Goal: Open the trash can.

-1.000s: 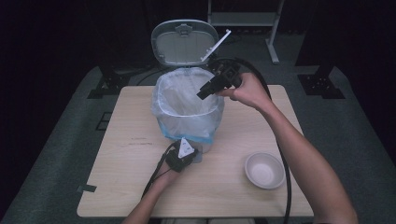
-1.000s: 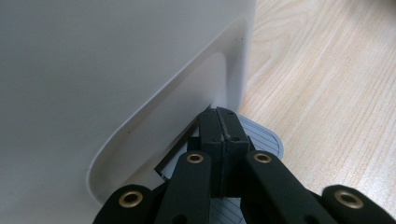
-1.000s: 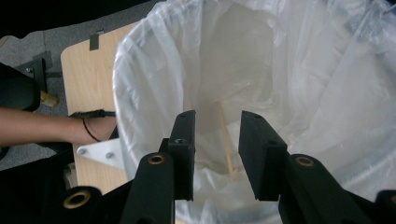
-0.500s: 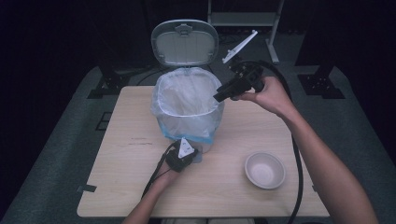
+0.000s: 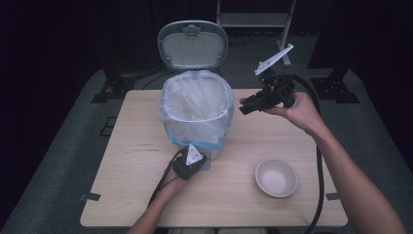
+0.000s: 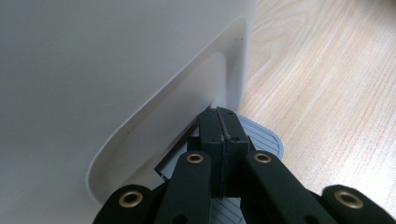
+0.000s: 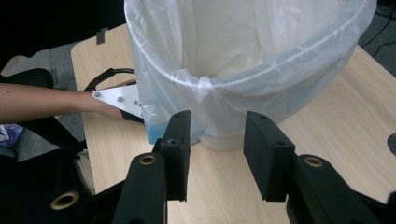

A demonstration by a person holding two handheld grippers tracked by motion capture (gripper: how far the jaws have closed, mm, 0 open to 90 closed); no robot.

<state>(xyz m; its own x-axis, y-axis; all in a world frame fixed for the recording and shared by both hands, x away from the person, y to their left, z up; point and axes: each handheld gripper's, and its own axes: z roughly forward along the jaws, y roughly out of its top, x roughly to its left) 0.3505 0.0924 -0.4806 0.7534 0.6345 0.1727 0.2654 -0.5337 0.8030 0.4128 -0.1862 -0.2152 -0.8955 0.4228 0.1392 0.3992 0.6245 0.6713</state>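
Nearest the person, at about six o'clock on the tabletop (image 5: 122, 195), the left tongs (image 5: 189, 165) press down on the grey ribbed pedal (image 6: 261, 135) at the foot of the white bin (image 6: 93, 70). In the left gripper view the jaws are closed flat against each other with nothing between them, their tips resting on the pedal just where it meets the bin's recessed base.

At about four o'clock sits an empty white bowl (image 5: 276, 177), well apart from both grippers.

At the tabletop's centre stands the bin, lined with a clear bag (image 5: 195, 105) folded over its rim, its lid (image 5: 192, 44) propped upright at twelve o'clock.

At about two o'clock the right tongs (image 5: 245, 105) hang in the air beside the rim, jaws parted and empty in the right gripper view, pointing toward the bag.

The step appears to be holding the lid open by the pedal. Doing it well likely means steady downward pressure centred on the pedal, so the closed tips neither slide off the ribs nor shove the light bin backward.
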